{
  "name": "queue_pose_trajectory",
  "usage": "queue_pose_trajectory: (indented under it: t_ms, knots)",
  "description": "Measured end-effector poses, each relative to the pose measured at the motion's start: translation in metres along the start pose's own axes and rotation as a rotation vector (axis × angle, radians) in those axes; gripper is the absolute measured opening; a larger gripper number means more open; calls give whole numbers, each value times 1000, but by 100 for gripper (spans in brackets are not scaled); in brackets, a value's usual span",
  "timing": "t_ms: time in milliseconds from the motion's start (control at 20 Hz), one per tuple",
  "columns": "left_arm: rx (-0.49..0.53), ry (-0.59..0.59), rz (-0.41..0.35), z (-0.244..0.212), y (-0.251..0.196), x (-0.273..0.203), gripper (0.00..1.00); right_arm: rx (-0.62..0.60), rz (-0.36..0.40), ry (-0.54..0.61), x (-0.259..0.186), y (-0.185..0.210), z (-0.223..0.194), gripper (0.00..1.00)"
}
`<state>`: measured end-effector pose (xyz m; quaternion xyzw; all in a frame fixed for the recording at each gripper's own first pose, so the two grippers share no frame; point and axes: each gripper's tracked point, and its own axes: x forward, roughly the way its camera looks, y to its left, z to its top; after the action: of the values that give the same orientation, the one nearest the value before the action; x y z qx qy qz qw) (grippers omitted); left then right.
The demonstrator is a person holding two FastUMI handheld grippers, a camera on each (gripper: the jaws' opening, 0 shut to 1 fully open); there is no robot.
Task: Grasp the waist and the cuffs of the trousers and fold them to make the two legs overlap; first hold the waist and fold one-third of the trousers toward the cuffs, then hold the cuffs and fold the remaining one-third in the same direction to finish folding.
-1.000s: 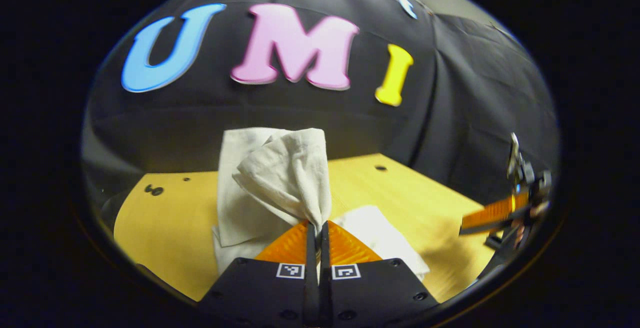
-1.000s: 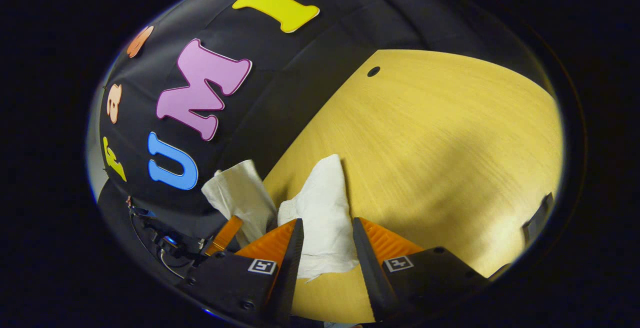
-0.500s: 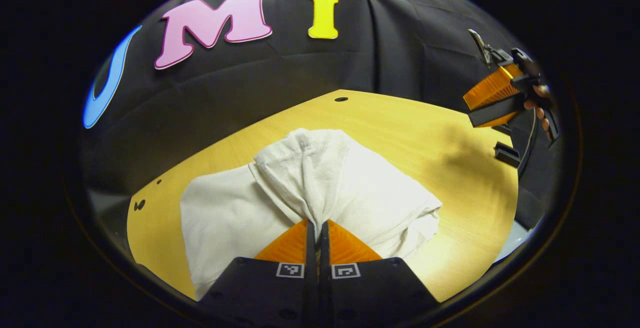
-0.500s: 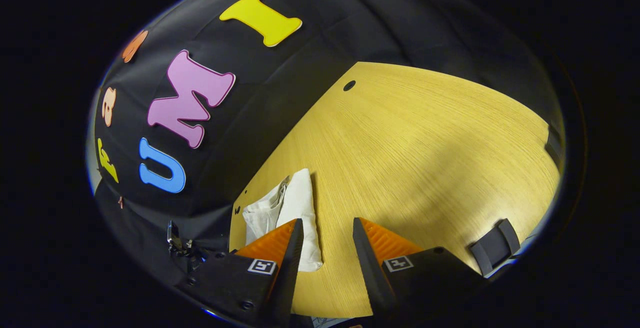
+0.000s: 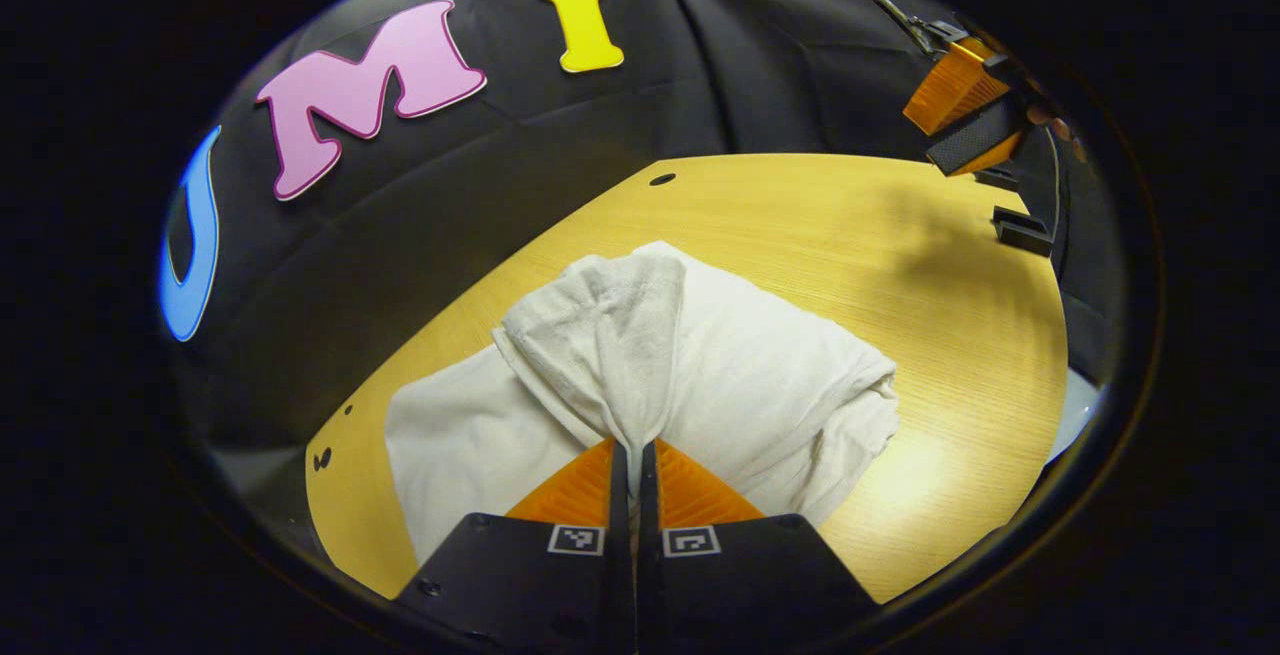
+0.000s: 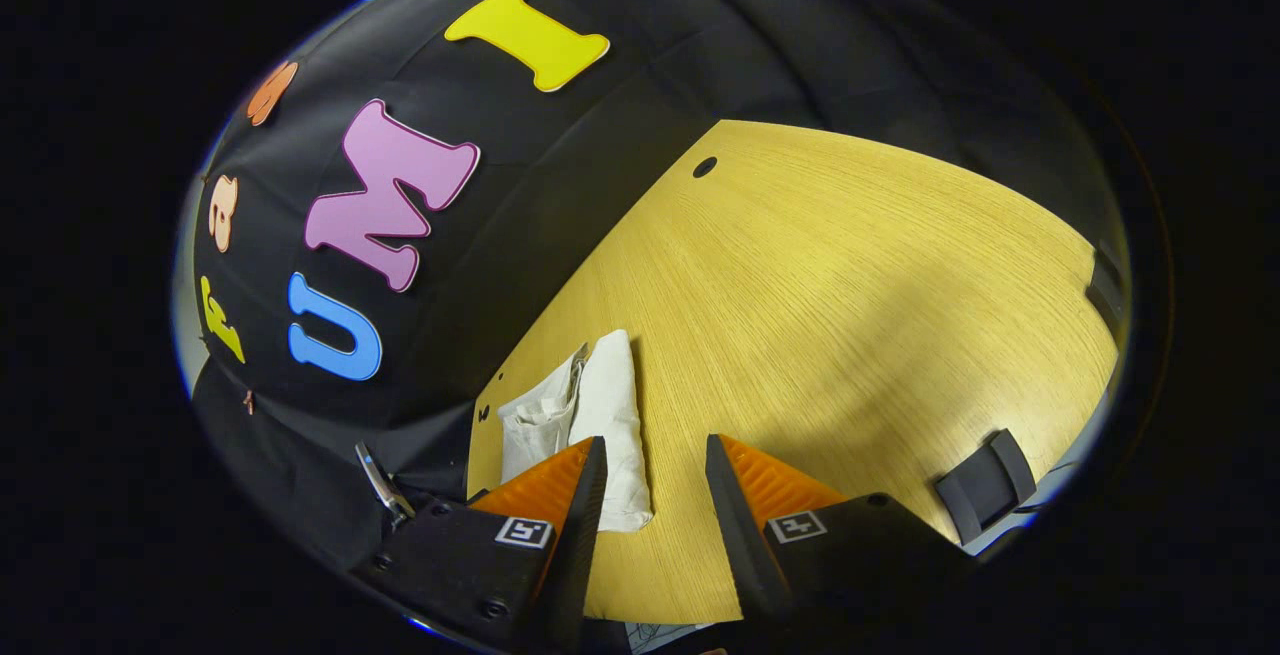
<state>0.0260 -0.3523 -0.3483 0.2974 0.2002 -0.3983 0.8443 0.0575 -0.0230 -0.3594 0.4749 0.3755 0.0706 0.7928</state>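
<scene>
1. In the left gripper view, the left gripper point(image 5: 632, 455) sits at 6 o'clock with its fingers closed tight on a pinch of the white trousers point(image 5: 720, 365).
2. From that pinch a ridge of cloth runs up toward 12 o'clock, over the rest of the trousers, which lie folded in layers on the yellow worktop point(image 5: 930, 265).
3. The right gripper point(image 5: 960, 115) shows at 2 o'clock in this view, well apart from the trousers, above the worktop's far edge.
4. In the right gripper view, the right gripper point(image 6: 648, 480) has its fingers spread open, holding nothing.
5. There the trousers point(image 6: 610, 415) lie at about 7 o'clock, partly behind one finger.
6. A dark clip point(image 6: 985, 485) sits on the worktop point(image 6: 850, 275) edge at 4 o'clock.
</scene>
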Motion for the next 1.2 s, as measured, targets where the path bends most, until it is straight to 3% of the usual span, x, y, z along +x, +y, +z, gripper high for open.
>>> queue_pose_trajectory:
  t_ms: [100,200,450,800,1200]
  knots:
    - [12,18,-7,5,-1,-4,17,0,11,8,-3,4,-2,63]
    - [10,44,3,13,-1,-16,87,-3,39,27,-8,13,-6,63]
    - [-48,65,60,28,15,-61,91,-23,83,25,-16,28,-7,63]
    - [-270,-27,157,67,66,-146,95,-42,145,-57,-27,74,5,63]
    - [-516,-162,213,70,113,-242,96,-295,151,-223,-66,172,-2,67]
